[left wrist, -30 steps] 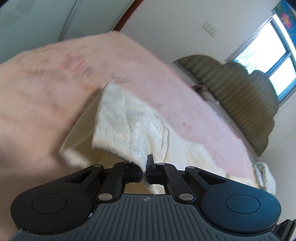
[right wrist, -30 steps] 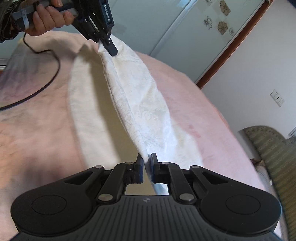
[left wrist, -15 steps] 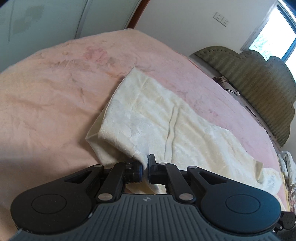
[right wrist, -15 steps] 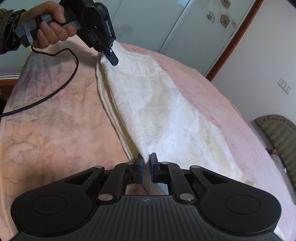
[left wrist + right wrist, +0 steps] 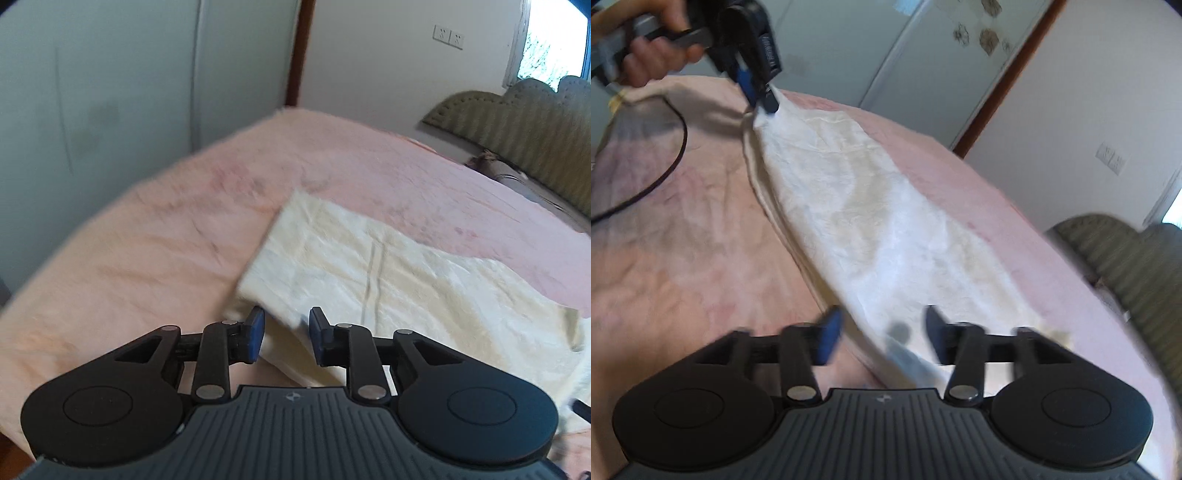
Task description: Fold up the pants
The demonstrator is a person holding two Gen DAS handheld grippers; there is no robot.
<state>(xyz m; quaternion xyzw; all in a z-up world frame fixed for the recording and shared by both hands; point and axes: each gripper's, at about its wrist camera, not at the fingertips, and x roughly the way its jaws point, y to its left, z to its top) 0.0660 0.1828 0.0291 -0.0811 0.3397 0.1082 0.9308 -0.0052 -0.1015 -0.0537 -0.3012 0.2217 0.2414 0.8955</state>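
Both fingers [image 5: 833, 332] parted; pants [image 5: 871, 229] loose between.

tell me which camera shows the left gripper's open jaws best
The left wrist view: the left gripper is close, sharp, jaws apart, the pants corner loose between them. The right wrist view shows it far off, blurred, at the pants' far end.

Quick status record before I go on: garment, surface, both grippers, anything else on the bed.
garment: cream pants, folded lengthwise, lying flat
surface: pink blanket on the bed
left gripper: jaws have just been opening, cloth corner between them, pads off it
right gripper: jaws have just been opening, cloth edge between them, not pinched
other: black cable on the blanket; green headboard behind
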